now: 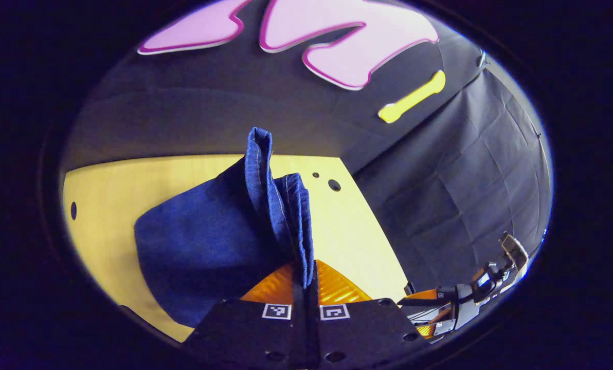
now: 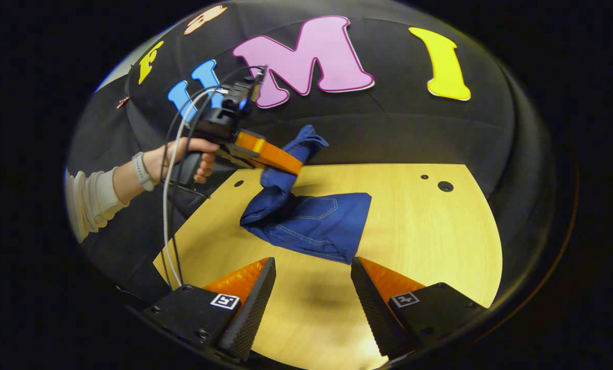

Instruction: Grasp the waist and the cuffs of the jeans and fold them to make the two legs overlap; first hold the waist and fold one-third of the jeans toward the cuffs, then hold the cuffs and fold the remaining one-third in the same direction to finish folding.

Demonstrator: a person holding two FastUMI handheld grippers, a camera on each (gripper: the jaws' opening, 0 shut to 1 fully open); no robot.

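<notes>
Dark blue jeans (image 2: 319, 223) lie partly folded on the wooden table (image 2: 430, 231), back pocket facing up. My left gripper (image 1: 306, 280) is shut on a bunched hem end of the jeans (image 1: 273, 205), which stands up between its fingers. In the right gripper view that same gripper (image 2: 291, 159) lifts the cloth above the table's far left, held by a hand (image 2: 183, 159). My right gripper (image 2: 311, 288) hangs open above the near part of the table, short of the jeans, nothing between its fingers. It also appears low at the right of the left gripper view as a gripper (image 1: 440, 313).
Round holes (image 2: 445, 186) dot the table's far right, and one hole (image 2: 238, 183) lies near the left edge. Black cloth walls (image 1: 466, 180) close in behind and beside the table. White and black cables (image 2: 173, 205) trail from the left gripper. A light sleeve (image 2: 93, 203) covers the person's arm.
</notes>
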